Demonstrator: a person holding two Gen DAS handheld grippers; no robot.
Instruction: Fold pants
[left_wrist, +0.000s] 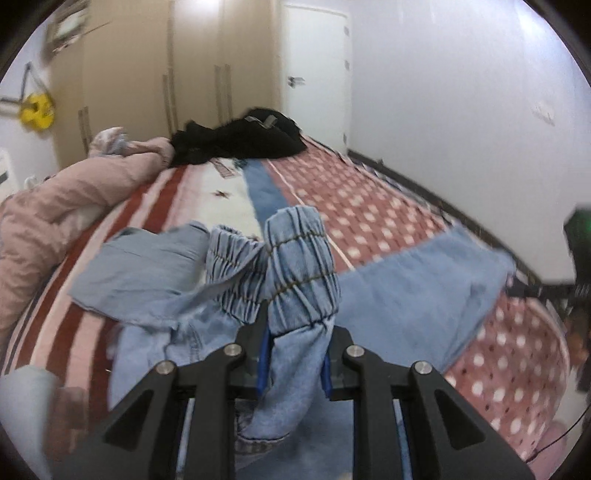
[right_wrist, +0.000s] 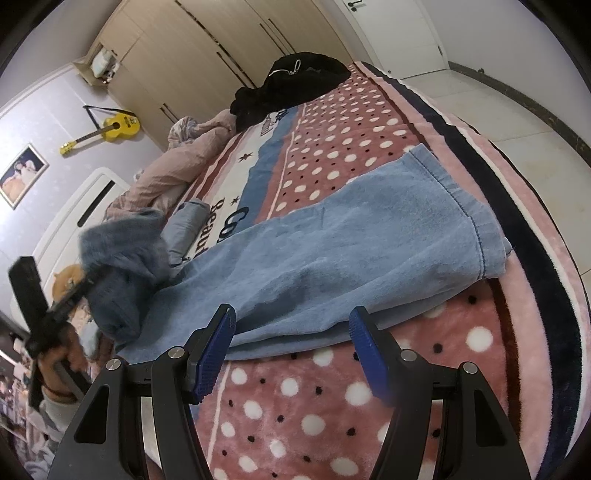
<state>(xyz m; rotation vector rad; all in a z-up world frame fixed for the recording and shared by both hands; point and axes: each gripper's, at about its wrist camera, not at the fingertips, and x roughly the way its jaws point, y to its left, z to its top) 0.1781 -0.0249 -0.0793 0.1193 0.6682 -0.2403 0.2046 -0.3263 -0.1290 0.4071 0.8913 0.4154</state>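
Left gripper (left_wrist: 295, 363) jaws clamp pants (right_wrist: 369, 236) waistband; right gripper (right_wrist: 291, 350) jaws wide, near leg edge. Carry waistband toward far hem, keep legs stacked flat on bed (right_wrist: 480, 387).

1. On the white band of the blanket (right_wrist: 236, 184) in the right wrist view we read dark lettering, turned sideways: "Co…", its remainder covered by the pants (right_wrist: 351, 240).
2. Beside it we read "Beaut…", likewise cut off by the denim.
3. Farther up the same band we see a smaller printed patch (right_wrist: 271, 123); we cannot make out its letters.
4. In the left wrist view we read nothing.
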